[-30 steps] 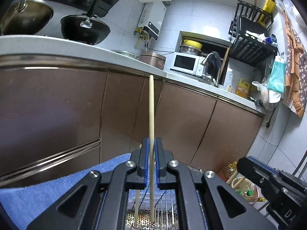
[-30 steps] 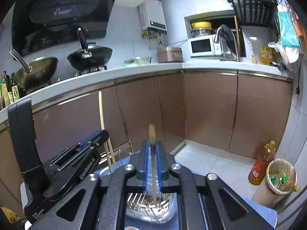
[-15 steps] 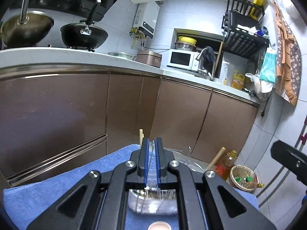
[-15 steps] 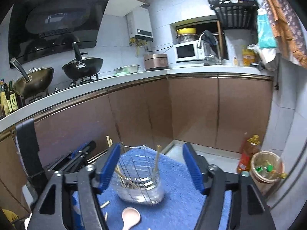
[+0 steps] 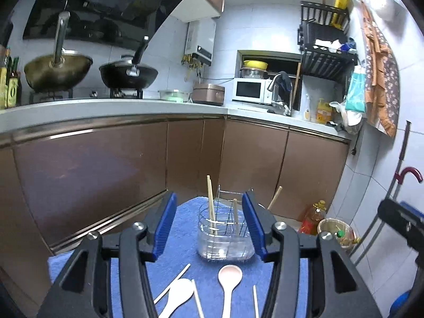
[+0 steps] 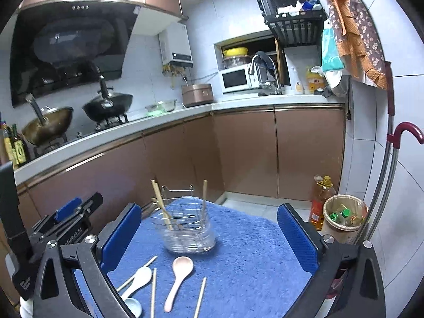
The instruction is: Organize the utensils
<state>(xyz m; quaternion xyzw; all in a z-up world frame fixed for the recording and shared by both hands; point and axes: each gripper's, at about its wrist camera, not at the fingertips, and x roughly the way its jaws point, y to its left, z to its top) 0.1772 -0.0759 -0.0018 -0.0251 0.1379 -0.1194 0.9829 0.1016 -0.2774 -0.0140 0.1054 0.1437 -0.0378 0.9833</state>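
- Whereas both grippers clamped chopsticks a second ago, left gripper (image 5: 209, 224) and right gripper (image 6: 209, 232) now gape wide, empty.
- Chopsticks (image 6: 161, 206) stand in holder (image 6: 189, 235); spoons (image 6: 179, 273) remain on towel (image 6: 251, 251), next for pickup.

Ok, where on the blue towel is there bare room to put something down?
The blue towel is bare between the pink spoon and the right claw, and behind the utensil holder. It is crowded at front left, where the white spoon and loose chopsticks lie.
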